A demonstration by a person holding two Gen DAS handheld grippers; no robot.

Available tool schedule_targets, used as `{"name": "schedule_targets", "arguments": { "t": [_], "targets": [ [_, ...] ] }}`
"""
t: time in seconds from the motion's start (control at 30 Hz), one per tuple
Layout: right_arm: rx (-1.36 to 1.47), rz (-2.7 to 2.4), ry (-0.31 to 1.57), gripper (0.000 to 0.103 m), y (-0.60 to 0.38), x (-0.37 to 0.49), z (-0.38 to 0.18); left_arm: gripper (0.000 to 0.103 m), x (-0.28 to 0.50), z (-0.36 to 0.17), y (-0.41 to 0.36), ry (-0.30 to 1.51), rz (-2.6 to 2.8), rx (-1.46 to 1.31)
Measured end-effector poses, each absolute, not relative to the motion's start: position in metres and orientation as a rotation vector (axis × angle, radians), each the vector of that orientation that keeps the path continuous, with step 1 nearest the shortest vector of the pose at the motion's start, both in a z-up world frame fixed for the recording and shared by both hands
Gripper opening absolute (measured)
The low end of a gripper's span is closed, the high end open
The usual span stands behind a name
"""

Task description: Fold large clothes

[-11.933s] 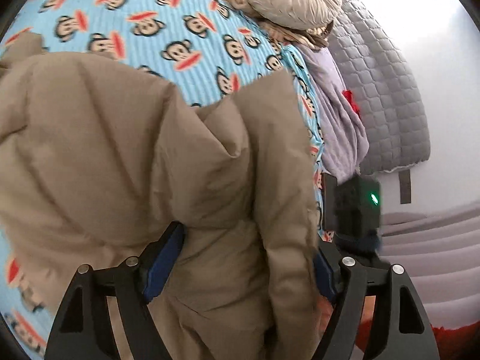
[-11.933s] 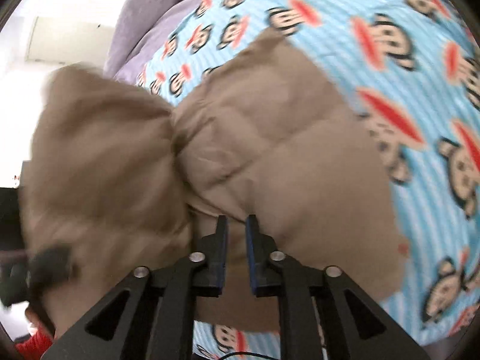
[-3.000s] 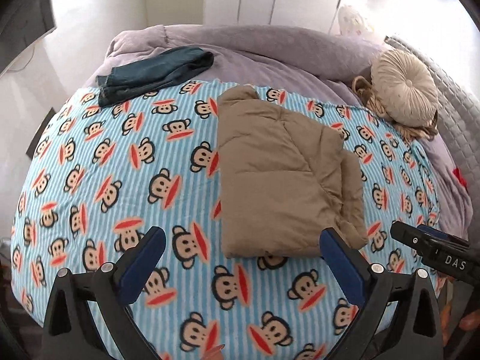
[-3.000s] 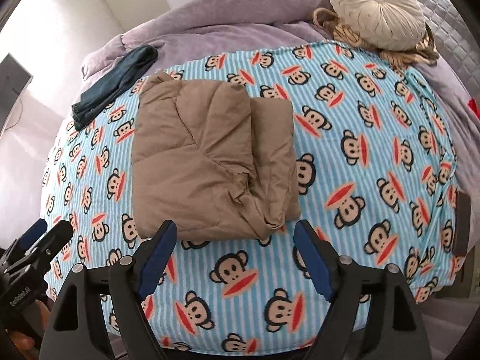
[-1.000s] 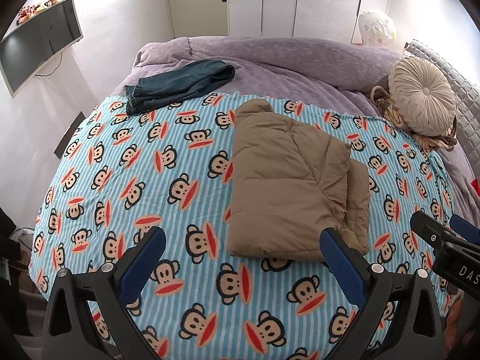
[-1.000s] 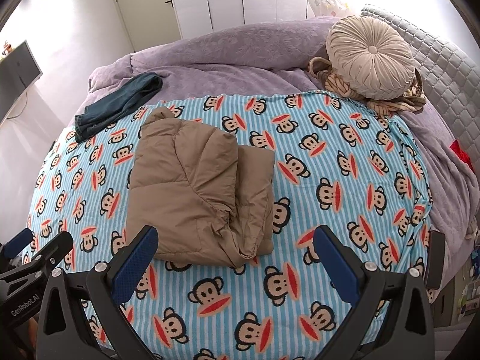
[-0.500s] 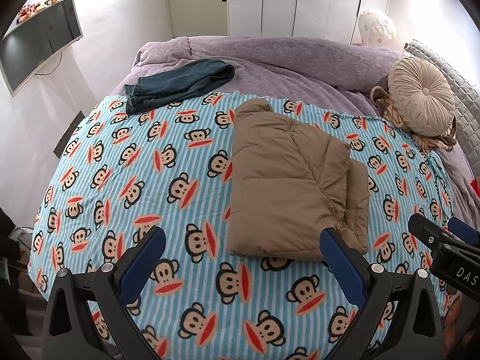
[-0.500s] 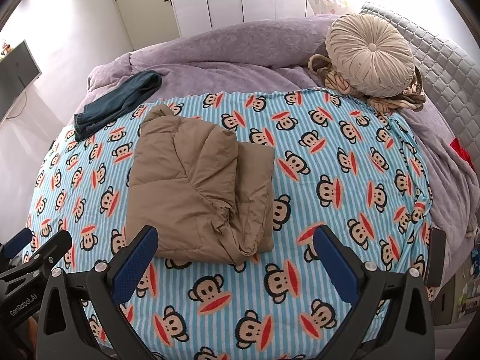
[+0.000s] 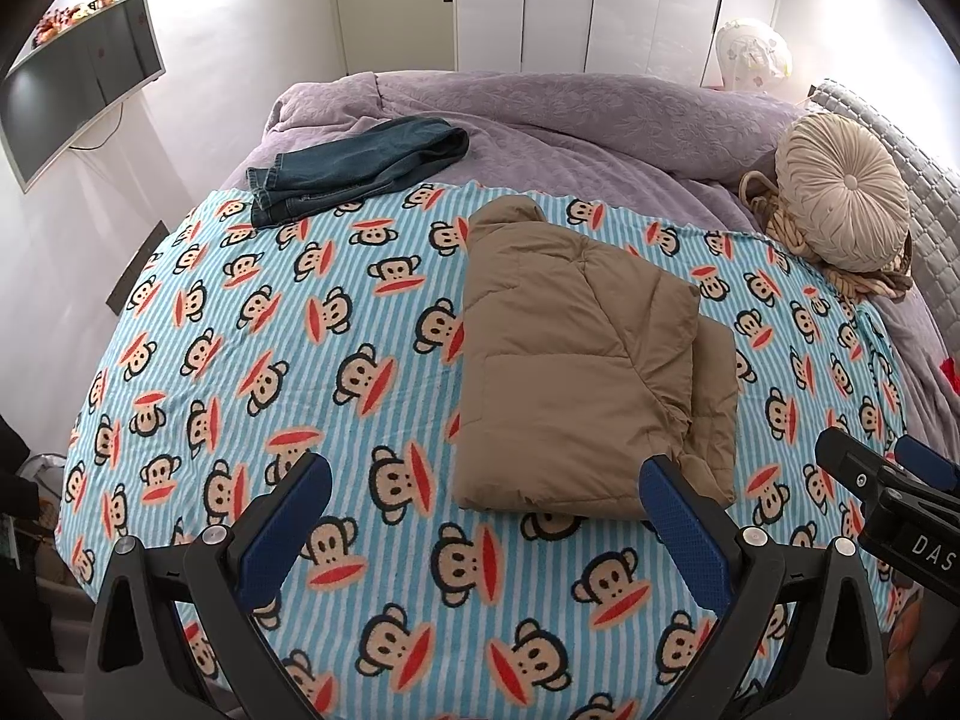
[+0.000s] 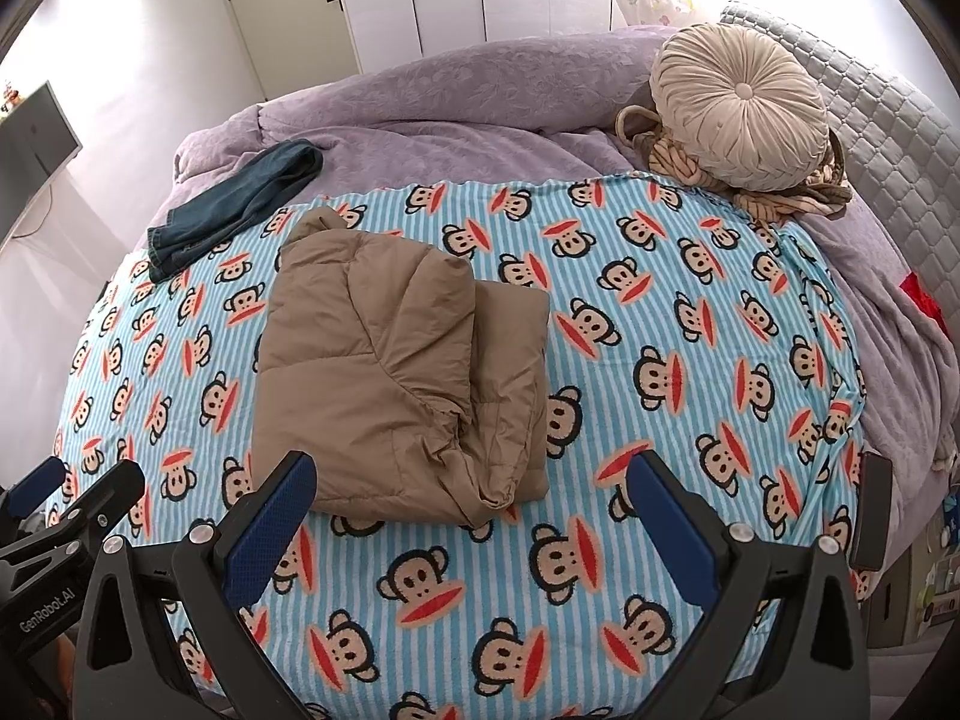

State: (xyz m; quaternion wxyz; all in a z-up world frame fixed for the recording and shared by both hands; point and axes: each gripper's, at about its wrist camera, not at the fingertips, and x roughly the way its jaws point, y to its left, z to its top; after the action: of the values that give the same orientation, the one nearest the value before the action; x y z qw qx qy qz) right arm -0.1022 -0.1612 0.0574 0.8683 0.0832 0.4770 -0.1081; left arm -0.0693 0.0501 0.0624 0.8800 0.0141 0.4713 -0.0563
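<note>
A tan padded jacket [image 9: 588, 360] lies folded into a rough rectangle on the blue monkey-print blanket [image 9: 300, 360]; it also shows in the right wrist view [image 10: 396, 384]. My left gripper [image 9: 480, 516] is wide open and empty, held back above the blanket's near edge, apart from the jacket. My right gripper [image 10: 468, 510] is wide open and empty, also pulled back near the front edge of the blanket [image 10: 690, 360]. Each gripper shows at the edge of the other's view.
Folded dark blue jeans [image 9: 360, 162] lie at the far left on the purple quilt [image 9: 570, 114]. A round beige cushion [image 9: 840, 198] sits on a knotted throw at the far right. A wall TV [image 9: 78, 78] hangs left. White closet doors stand behind the bed.
Over the last second almost nothing moved. Since 3 s ago both grippers drew back and up from the folded jacket; 11.9 s ago they were at the jacket, the right one shut.
</note>
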Motion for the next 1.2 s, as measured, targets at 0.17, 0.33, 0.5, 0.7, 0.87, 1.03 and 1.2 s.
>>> {"name": "schedule_targets", "arguments": {
  "t": [0.17,0.33,0.5,0.7,0.87,1.03,1.2],
  "targets": [
    [0.174,-0.226,0.999,0.103,-0.1607,-0.1038,0.0565,0.103,-0.0696,0.0626,0.0503,0.982,-0.118,0.029],
    [0.174,-0.225,1.000,0.103,-0.1611,-0.1014,0.0572,0.103,-0.0698,0.0627,0.0501,0.982,-0.117,0.028],
    [0.174,-0.224,1.001,0.103,-0.1608,-0.1028,0.0564,0.103,-0.0695,0.0627,0.0503,0.982,-0.117,0.029],
    [0.172,-0.222,1.002,0.103,-0.1603,-0.1033,0.0560,0.103,-0.0697,0.0628,0.0504,0.982,-0.116,0.028],
    [0.173,-0.221,1.003,0.103,-0.1613,-0.1020,0.0558,0.103,-0.0691,0.0625,0.0504,0.982,-0.117,0.029],
    [0.172,-0.218,1.004,0.103,-0.1627,-0.0997,0.0566,0.103,-0.0692,0.0627,0.0504,0.981,-0.116,0.030],
    [0.170,-0.217,1.004,0.103,-0.1623,-0.1011,0.0559,0.103,-0.0708,0.0625,0.0504,0.977,-0.118,0.036]
  ]
}}
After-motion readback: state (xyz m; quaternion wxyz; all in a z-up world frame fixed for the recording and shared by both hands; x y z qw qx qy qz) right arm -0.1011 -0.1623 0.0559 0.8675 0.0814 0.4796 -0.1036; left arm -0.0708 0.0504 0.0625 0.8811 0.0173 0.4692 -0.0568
